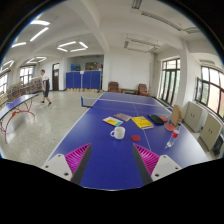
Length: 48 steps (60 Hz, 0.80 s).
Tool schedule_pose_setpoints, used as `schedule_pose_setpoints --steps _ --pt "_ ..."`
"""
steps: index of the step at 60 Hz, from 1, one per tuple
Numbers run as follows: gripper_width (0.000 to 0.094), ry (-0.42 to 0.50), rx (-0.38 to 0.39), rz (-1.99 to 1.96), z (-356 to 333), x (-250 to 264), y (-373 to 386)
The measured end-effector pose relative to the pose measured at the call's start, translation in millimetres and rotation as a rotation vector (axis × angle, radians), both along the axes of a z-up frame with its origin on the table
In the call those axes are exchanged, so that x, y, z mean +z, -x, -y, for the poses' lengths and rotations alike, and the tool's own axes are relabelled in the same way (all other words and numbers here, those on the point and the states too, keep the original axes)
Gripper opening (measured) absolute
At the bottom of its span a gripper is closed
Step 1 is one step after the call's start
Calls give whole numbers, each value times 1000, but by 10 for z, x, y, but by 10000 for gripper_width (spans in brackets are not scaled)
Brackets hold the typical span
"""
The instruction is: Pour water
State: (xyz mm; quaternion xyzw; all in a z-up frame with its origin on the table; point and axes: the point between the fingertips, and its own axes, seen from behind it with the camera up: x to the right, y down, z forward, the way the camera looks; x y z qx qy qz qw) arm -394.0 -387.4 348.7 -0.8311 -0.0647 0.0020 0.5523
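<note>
A white mug [118, 131] stands on the blue table-tennis table [105, 160], beyond my fingers and a little right of the middle. A clear water bottle with a red cap [172, 138] stands further right near the table's edge. My gripper [113, 160] is open and empty, its pink pads [77, 157] spread wide over bare blue tabletop, well short of the mug.
A small red disc [137, 137] lies right of the mug. Yellow sheets [142, 122] and a paper [112, 121] lie beyond it. Another table-tennis table [14, 106] stands at the left, where a person [44, 87] walks. Chairs and windows line the right wall.
</note>
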Motion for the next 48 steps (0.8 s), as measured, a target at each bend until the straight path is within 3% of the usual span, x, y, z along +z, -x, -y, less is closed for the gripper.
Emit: schedule_pose_setpoints --steps 15,31,38,48 --pt "852 48 -51 14 -109 -531 -678" --pt "849 154 -183 22 -726 -1849 -2324" --pt "848 140 -233 31 -1003 -2127 -3200" --pt "843 68 -273 25 -1976 -2376 -4243"
